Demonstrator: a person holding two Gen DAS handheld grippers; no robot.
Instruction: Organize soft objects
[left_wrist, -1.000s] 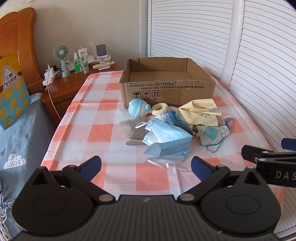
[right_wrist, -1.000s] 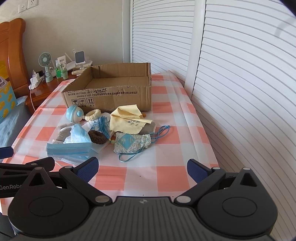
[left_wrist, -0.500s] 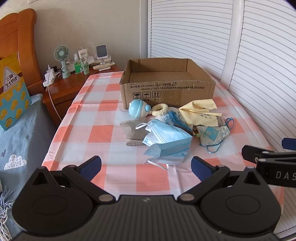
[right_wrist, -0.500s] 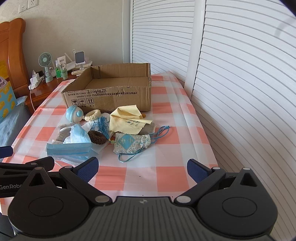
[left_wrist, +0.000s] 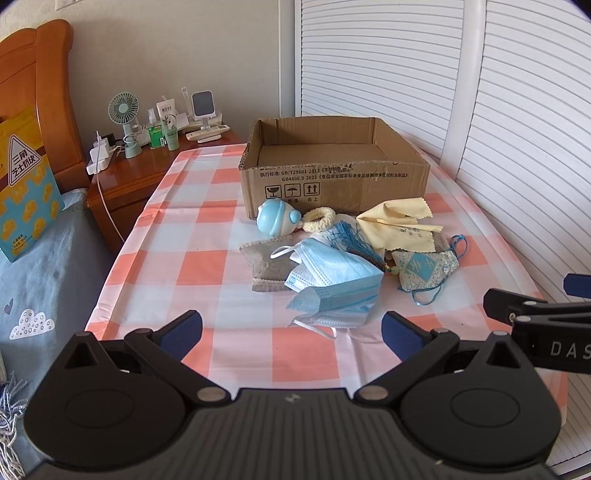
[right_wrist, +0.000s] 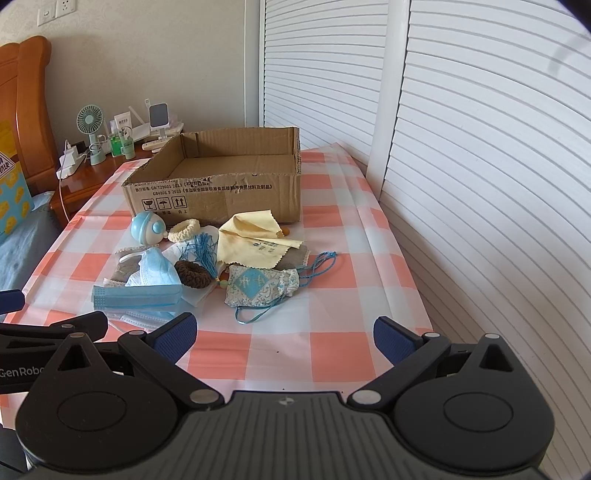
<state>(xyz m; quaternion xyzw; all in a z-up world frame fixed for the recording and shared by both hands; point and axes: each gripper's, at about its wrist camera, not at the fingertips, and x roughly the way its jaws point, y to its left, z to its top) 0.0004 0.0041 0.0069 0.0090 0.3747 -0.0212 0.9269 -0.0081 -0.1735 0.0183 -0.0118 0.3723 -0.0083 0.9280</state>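
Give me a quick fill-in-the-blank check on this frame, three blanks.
1. The cardboard box holds ____ objects so far.
2. The yellow cloth lies in front of the ____.
3. Both the left gripper and right gripper have jaws that stand ____.

Missing words: no; box; open

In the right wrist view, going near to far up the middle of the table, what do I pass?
Right tool → patterned pouch → yellow cloth → cardboard box.
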